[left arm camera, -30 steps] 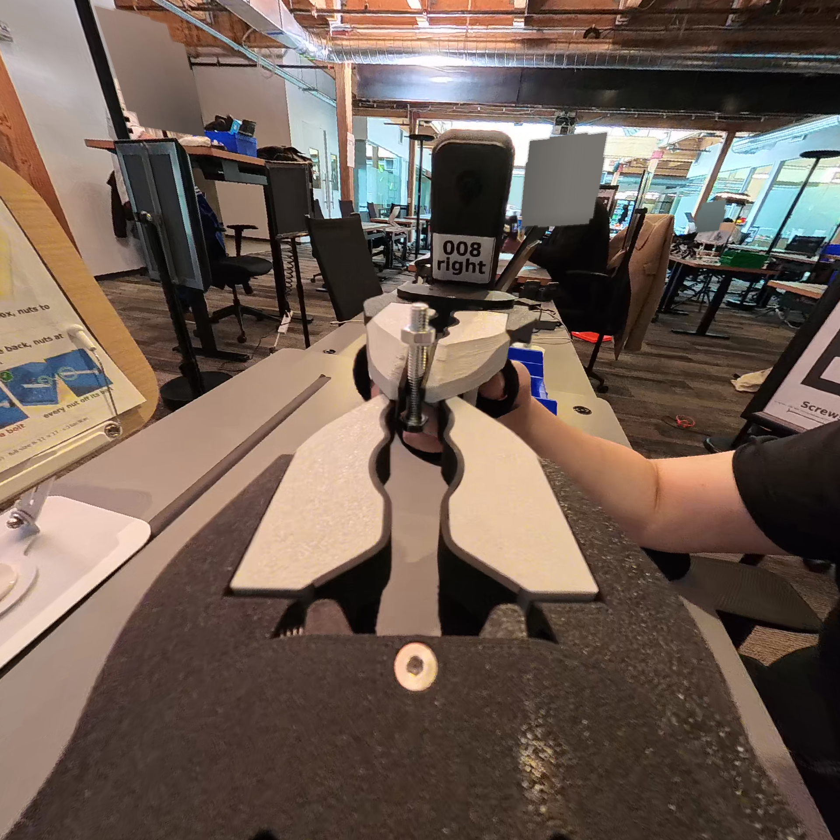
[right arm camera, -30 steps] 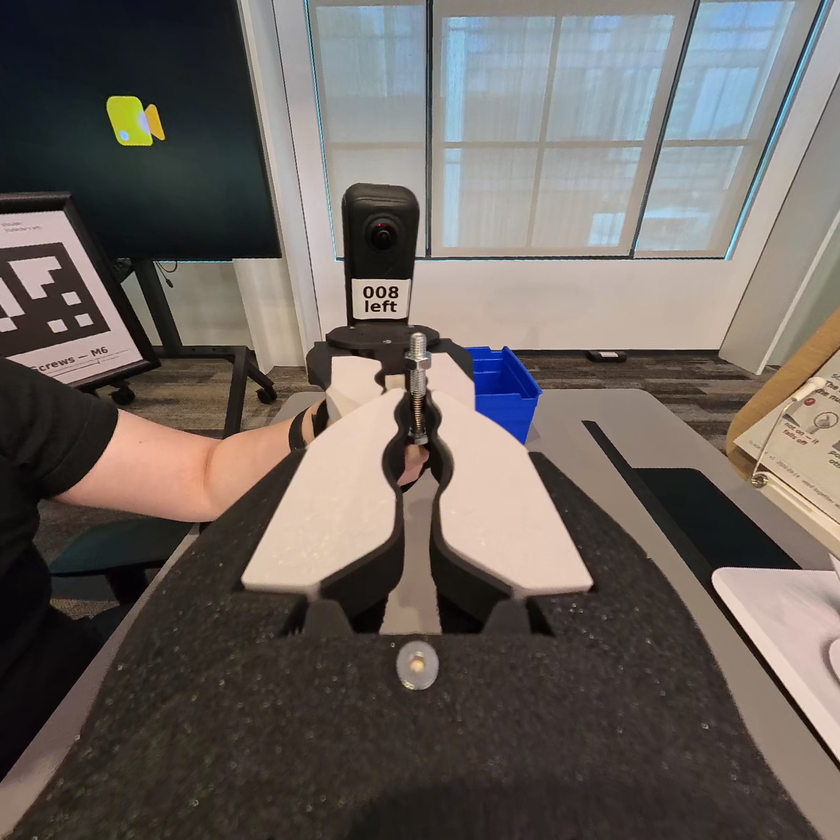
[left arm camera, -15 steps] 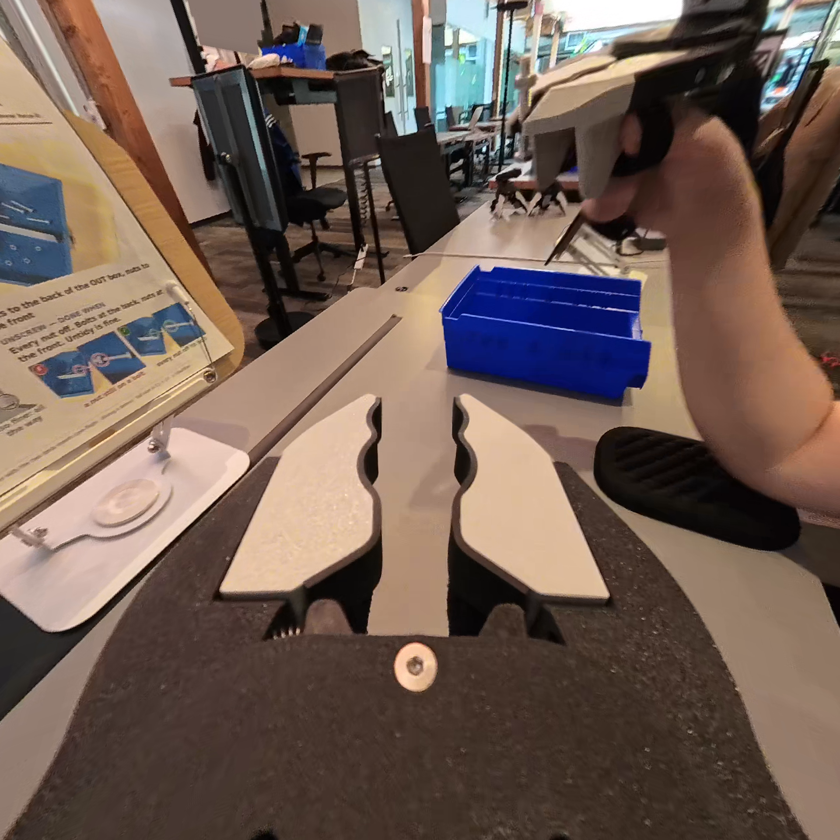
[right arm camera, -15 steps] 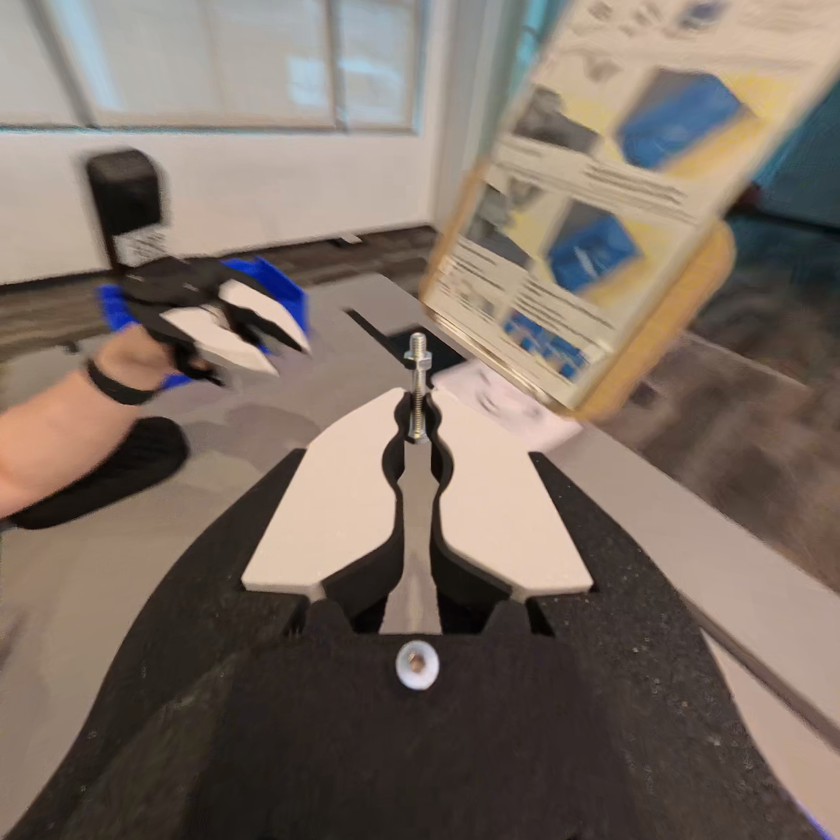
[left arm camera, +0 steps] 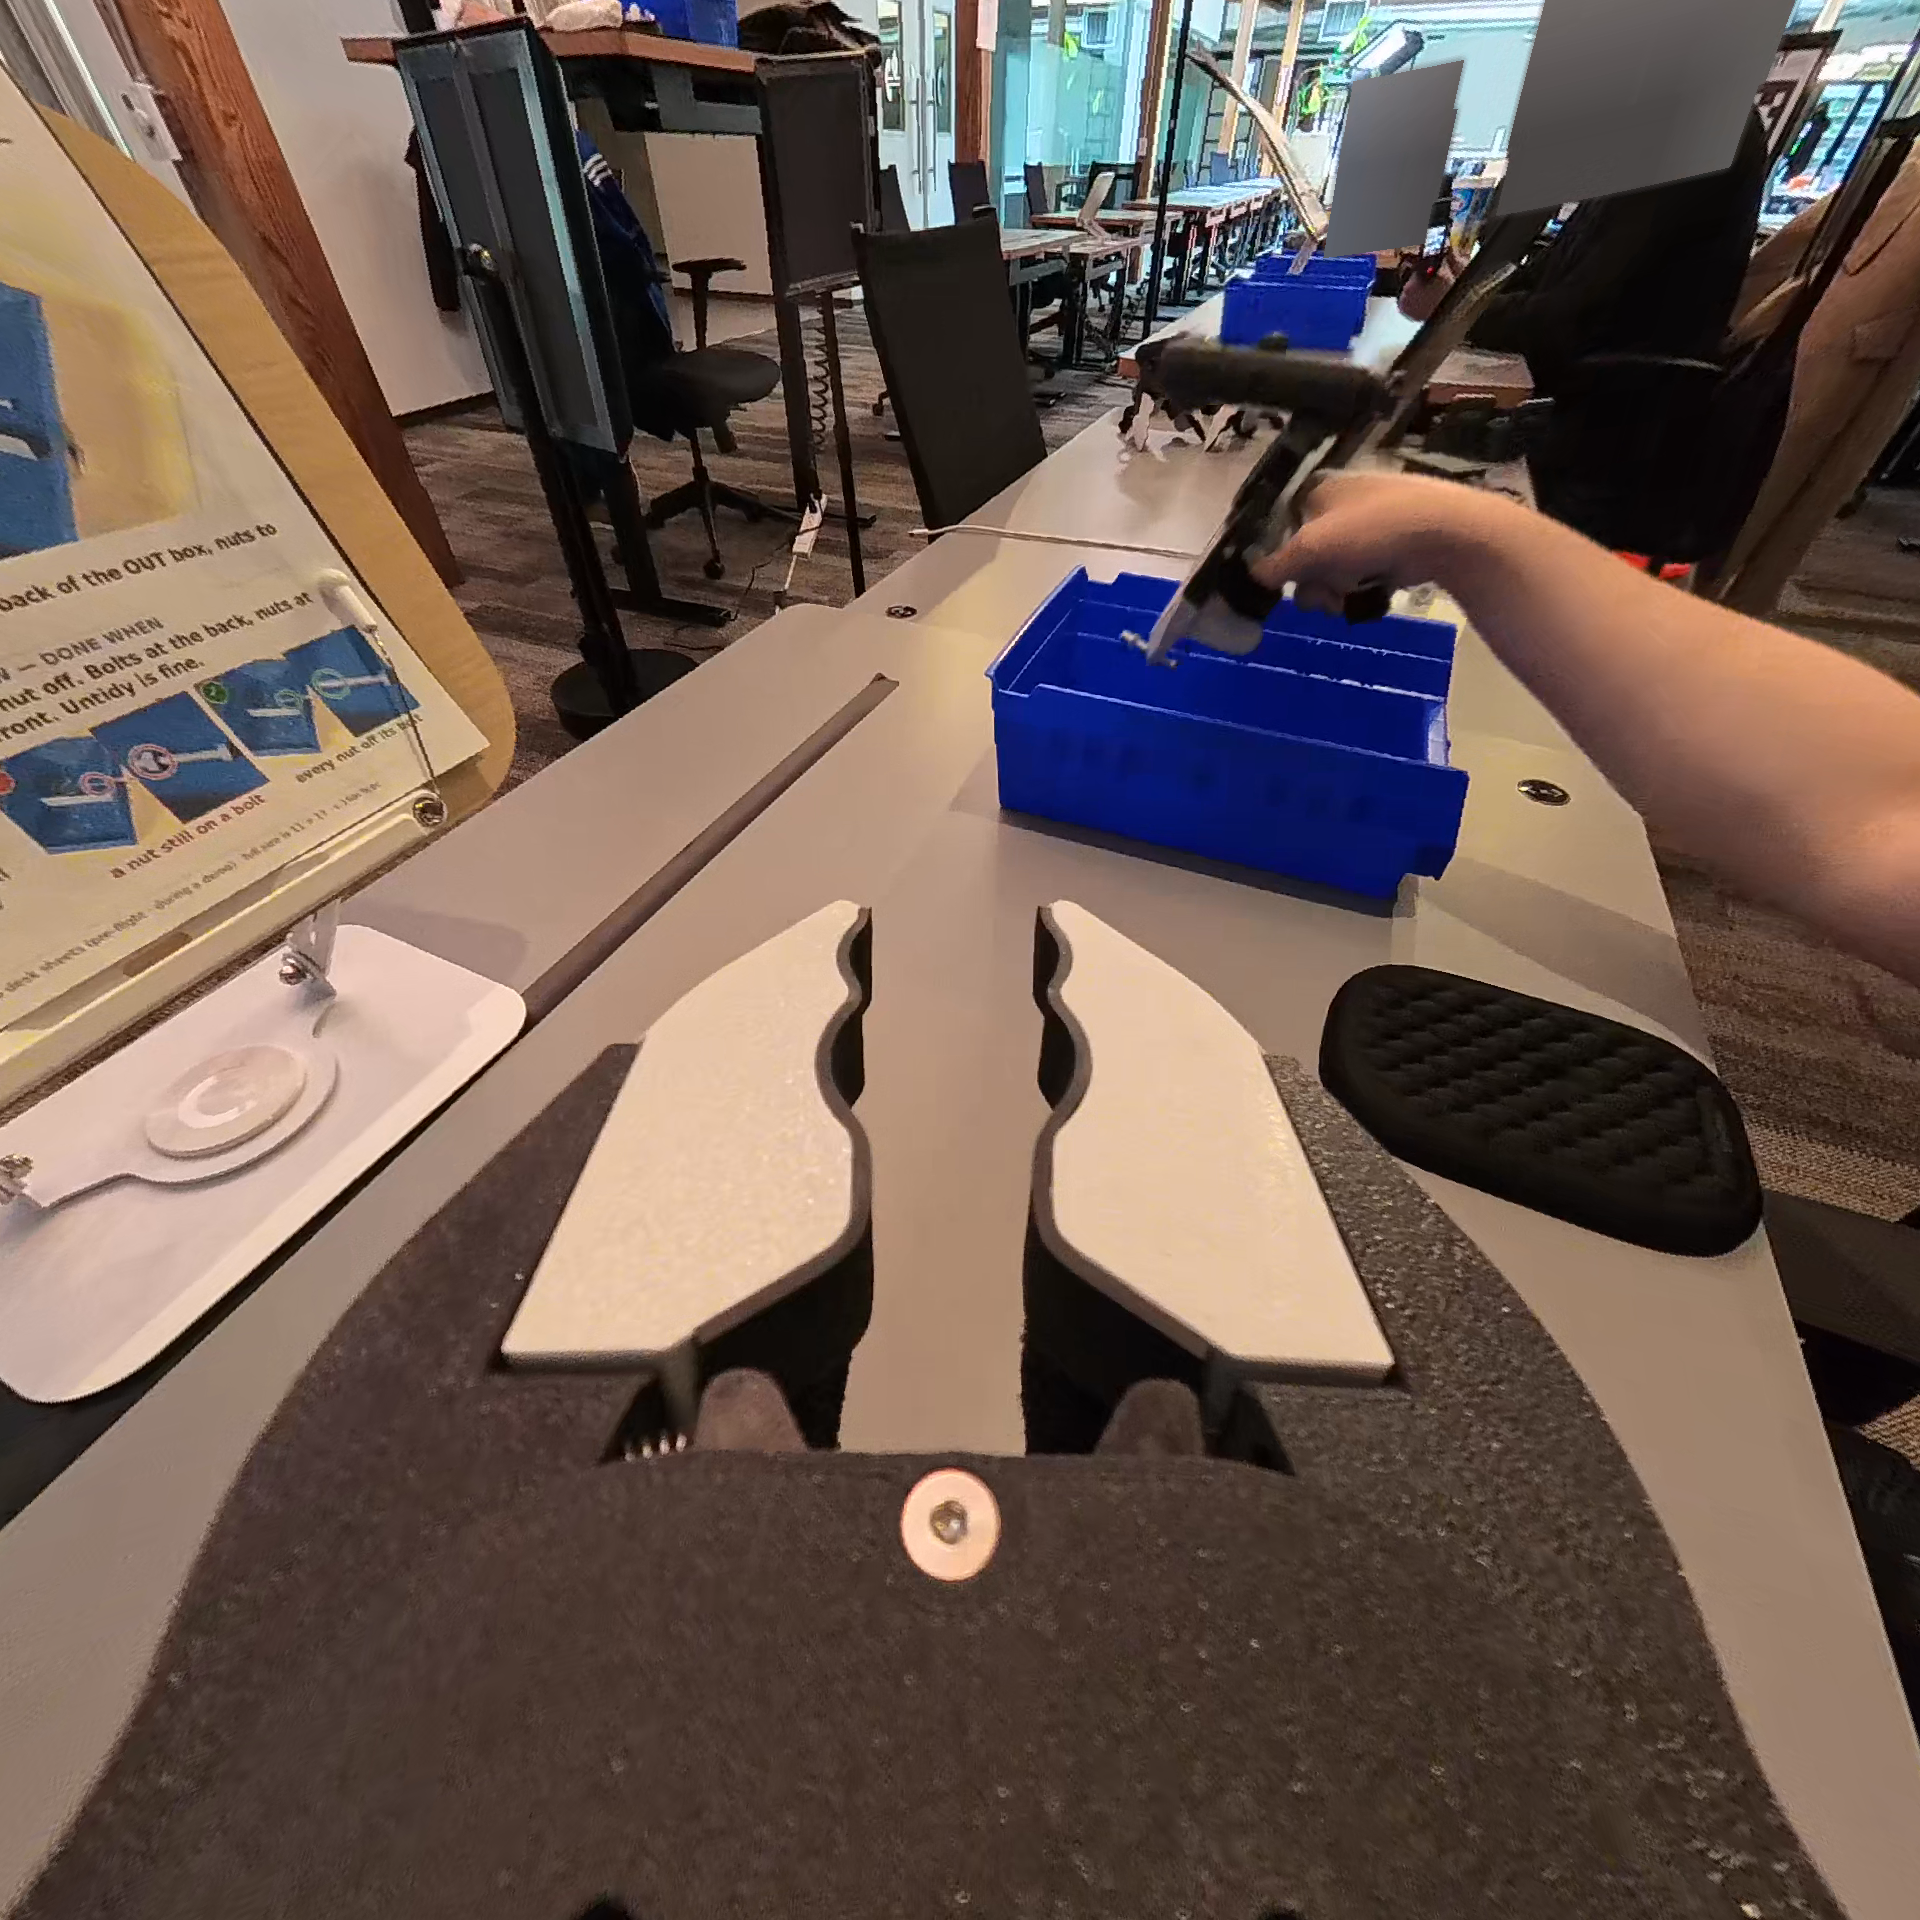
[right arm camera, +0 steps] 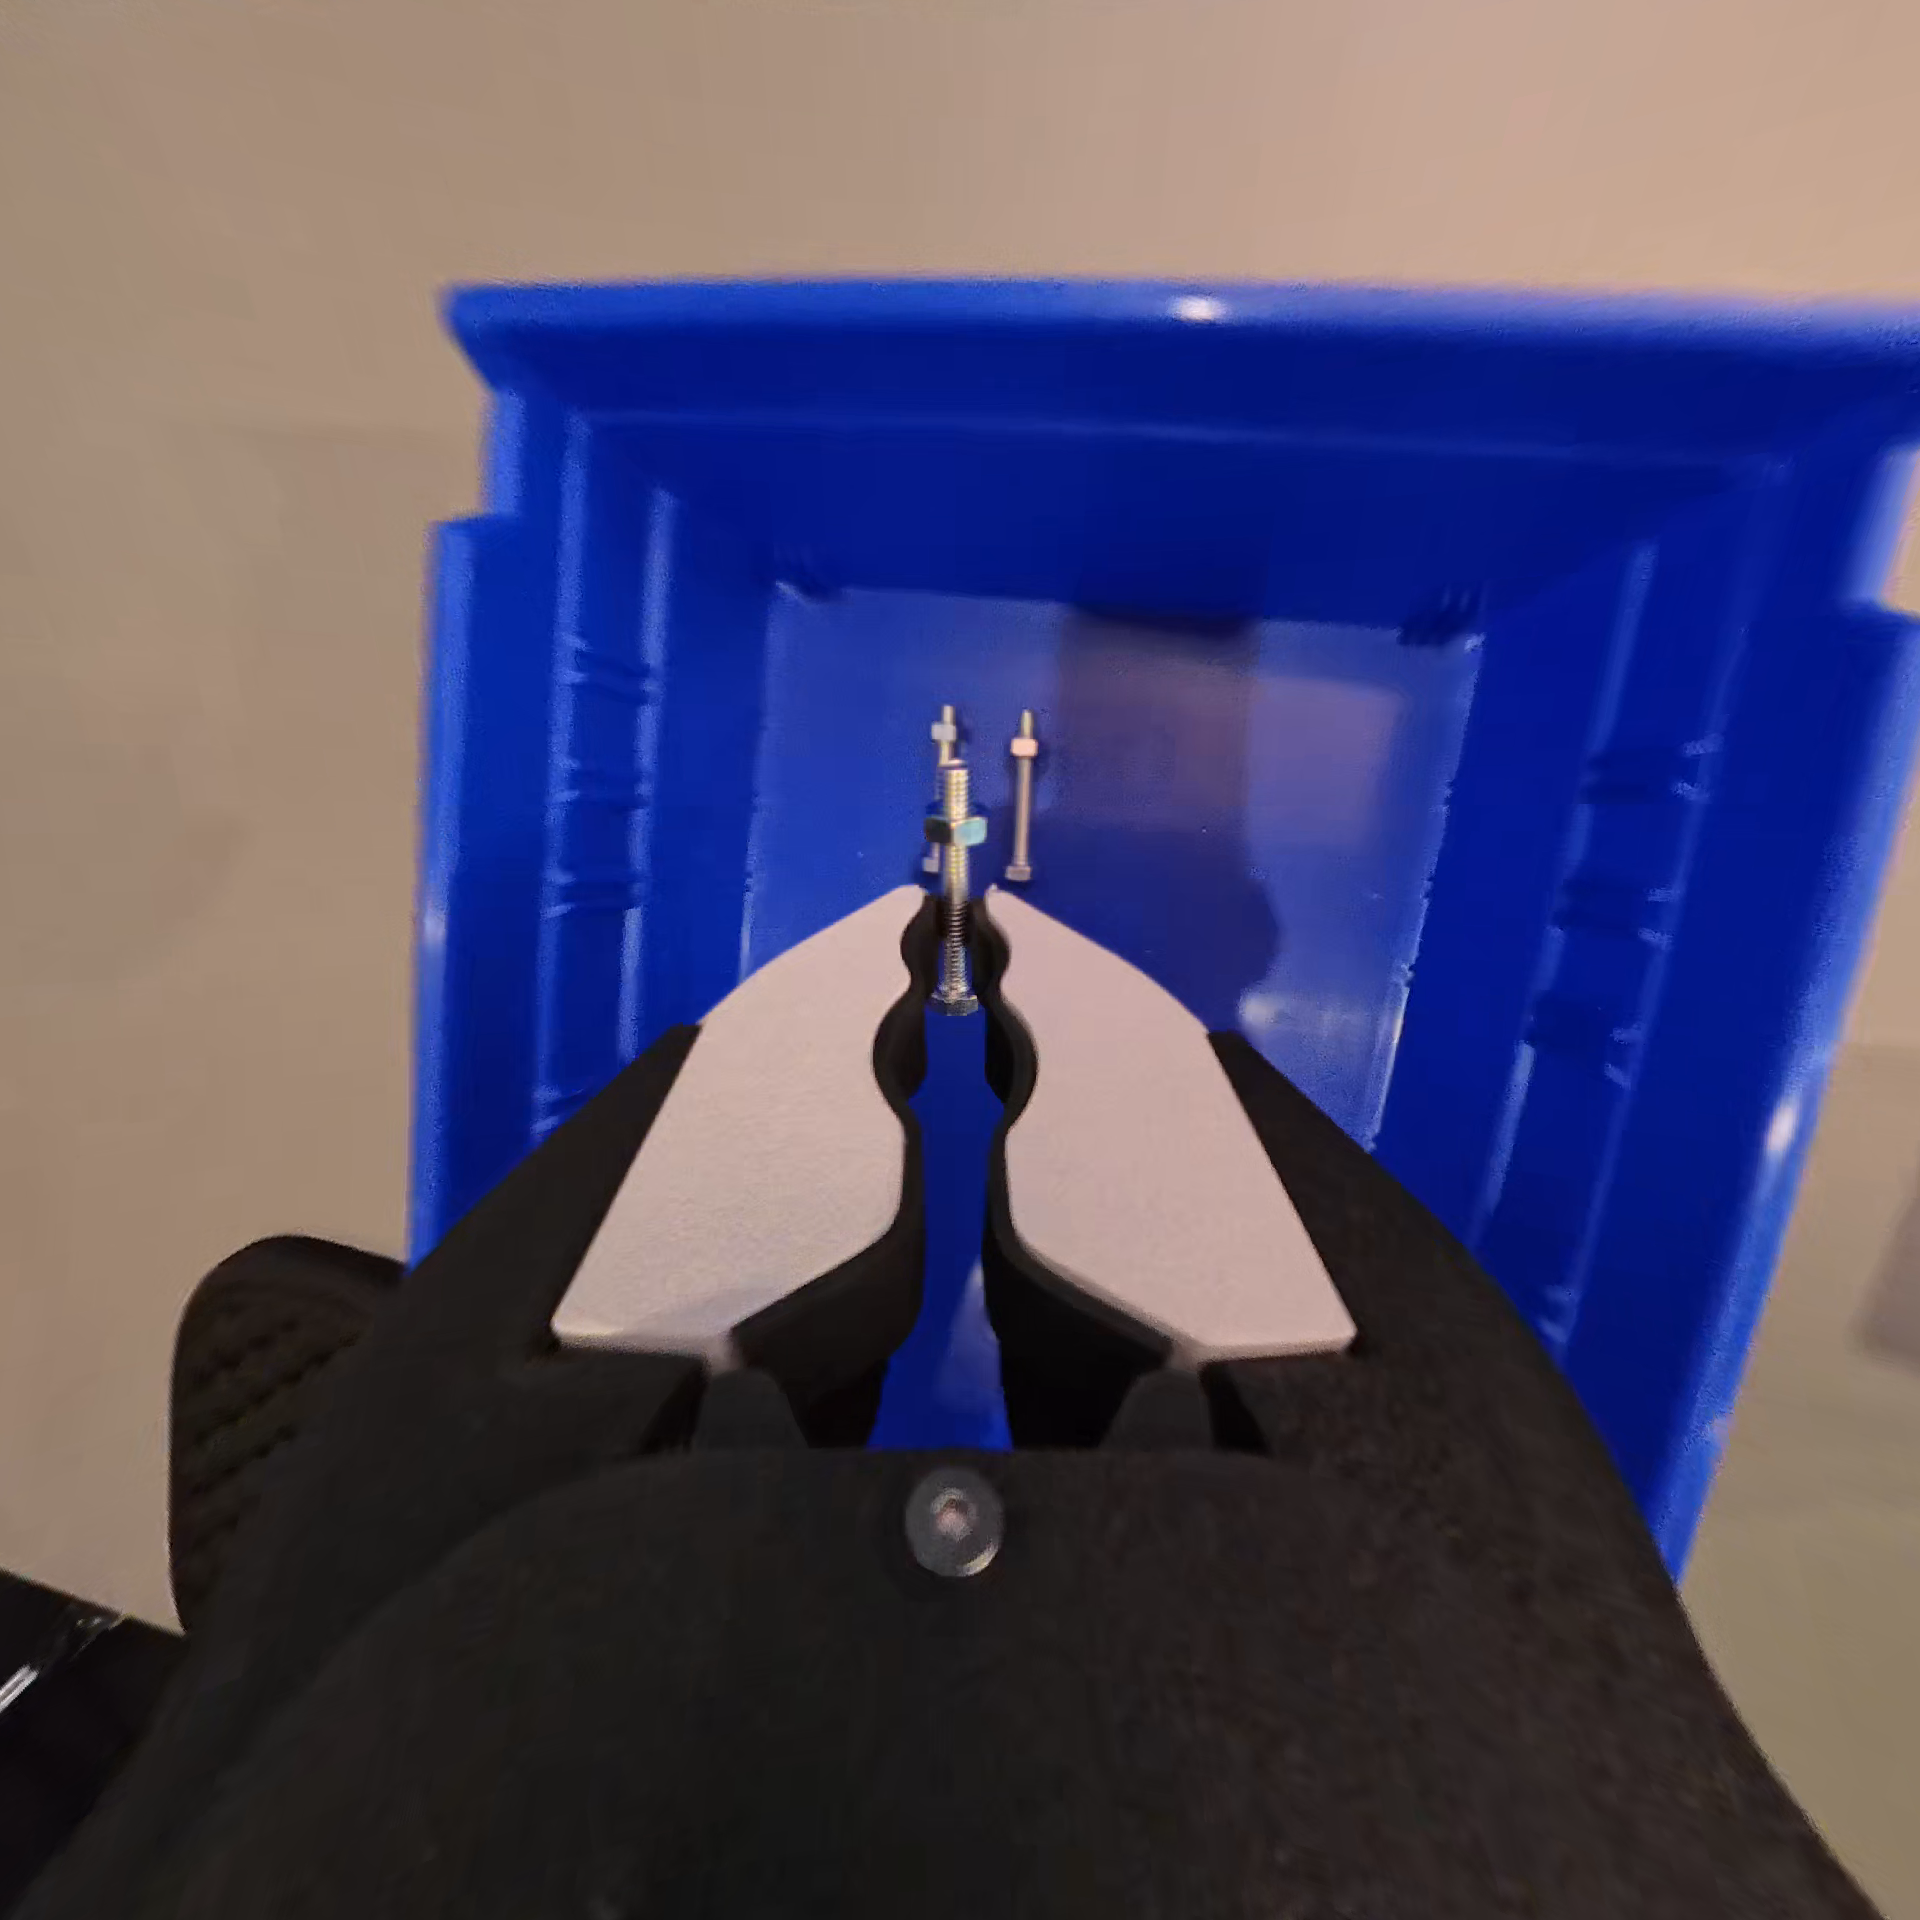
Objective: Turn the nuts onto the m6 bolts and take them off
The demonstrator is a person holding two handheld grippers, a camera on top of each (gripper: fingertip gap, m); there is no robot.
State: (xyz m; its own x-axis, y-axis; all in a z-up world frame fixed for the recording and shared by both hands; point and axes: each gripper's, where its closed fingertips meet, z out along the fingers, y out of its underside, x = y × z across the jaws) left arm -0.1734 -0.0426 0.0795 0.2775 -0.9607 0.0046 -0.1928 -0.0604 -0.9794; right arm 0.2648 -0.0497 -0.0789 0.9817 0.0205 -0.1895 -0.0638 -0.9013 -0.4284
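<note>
My right gripper [right arm camera: 954, 894] is shut on a steel bolt [right arm camera: 952, 914] with a nut [right arm camera: 957, 830] threaded on near its tip. It points down into the blue bin [right arm camera: 1621, 831]. Two more bolts with nuts lie on the bin floor, one [right arm camera: 1020, 795] to the right and one [right arm camera: 943, 740] partly hidden behind the held bolt. In the left wrist view the right gripper [left arm camera: 1164, 649] hangs over the same blue bin [left arm camera: 1226, 790], held by a hand. My left gripper [left arm camera: 951, 920] is open and empty, low over the grey table [left arm camera: 831, 831].
A black padded rest [left arm camera: 1538, 1101] lies right of my left gripper. An instruction board [left arm camera: 187, 644] on a white base [left arm camera: 229, 1122] stands at the left. A second blue bin [left arm camera: 1294, 301] sits on a far table. The table's right edge runs behind the arm. Tip to tip, the grippers are about 45 cm apart.
The two grippers were together on the bolt; my left gripper let go, opened and drew back low. My right gripper carried the bolt with its nut over the blue bin and tipped downward.
</note>
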